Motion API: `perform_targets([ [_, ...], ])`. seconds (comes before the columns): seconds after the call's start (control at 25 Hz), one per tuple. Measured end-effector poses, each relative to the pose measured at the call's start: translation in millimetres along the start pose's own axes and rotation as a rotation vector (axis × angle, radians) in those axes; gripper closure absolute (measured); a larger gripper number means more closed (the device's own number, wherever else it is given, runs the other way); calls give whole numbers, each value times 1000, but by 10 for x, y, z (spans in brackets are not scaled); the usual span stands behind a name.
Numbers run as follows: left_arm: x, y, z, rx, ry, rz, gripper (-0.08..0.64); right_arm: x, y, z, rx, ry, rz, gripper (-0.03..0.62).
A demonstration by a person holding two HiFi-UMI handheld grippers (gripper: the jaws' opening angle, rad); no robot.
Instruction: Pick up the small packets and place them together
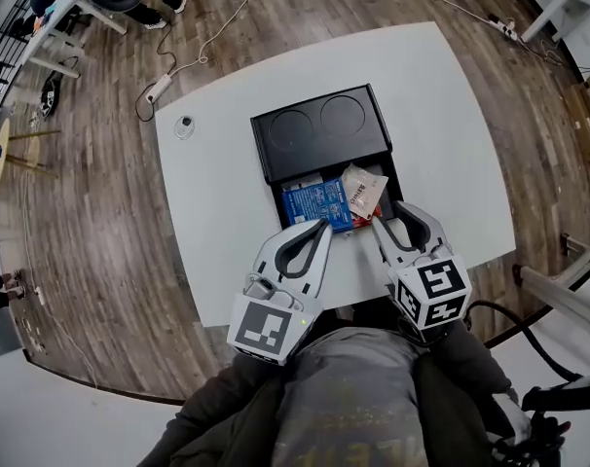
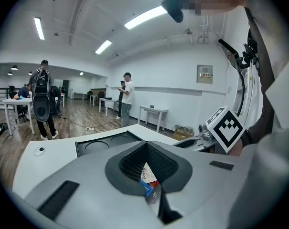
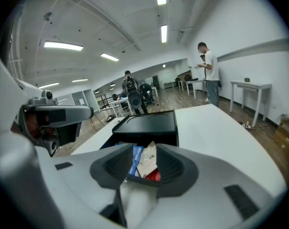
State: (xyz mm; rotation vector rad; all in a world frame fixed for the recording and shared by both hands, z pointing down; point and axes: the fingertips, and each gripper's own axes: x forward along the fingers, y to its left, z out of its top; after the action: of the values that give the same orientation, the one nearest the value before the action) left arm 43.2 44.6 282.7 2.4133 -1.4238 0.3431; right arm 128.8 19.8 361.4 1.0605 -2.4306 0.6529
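Since right gripper stands spread and left gripper pressed together, both empty at black tray near edge, we fear tips snag blue packet or beige packet, dragging it out.

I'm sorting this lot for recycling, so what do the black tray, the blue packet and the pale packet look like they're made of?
Black tray: probably moulded plastic, matte, judging by its two pressed round recesses.
Blue packet: smooth printed film, likely plastic, going by its flat face with white print.
Pale packet: creased wrapper with a torn-looking edge, either plastic film or paper. The picture is too small to tell which.
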Motion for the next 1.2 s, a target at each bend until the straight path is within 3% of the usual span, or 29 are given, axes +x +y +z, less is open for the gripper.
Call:
perform_targets([
  [0.16, -31, 158, 64, -11, -14, 35, 557, 238, 153, 234, -47, 34, 82, 440],
  [0.36, -78, 295, -126, -66, 12, 80, 557, 558, 193, 38, -73, 166, 132, 440],
  [0.96, -15, 801, -444, -174, 54, 88, 557, 1141, 221, -305, -134, 459, 156, 440],
  [1.2, -5, 871, -480, -185, 54, 87, 557, 1180, 239, -327, -163, 477, 160, 451],
])
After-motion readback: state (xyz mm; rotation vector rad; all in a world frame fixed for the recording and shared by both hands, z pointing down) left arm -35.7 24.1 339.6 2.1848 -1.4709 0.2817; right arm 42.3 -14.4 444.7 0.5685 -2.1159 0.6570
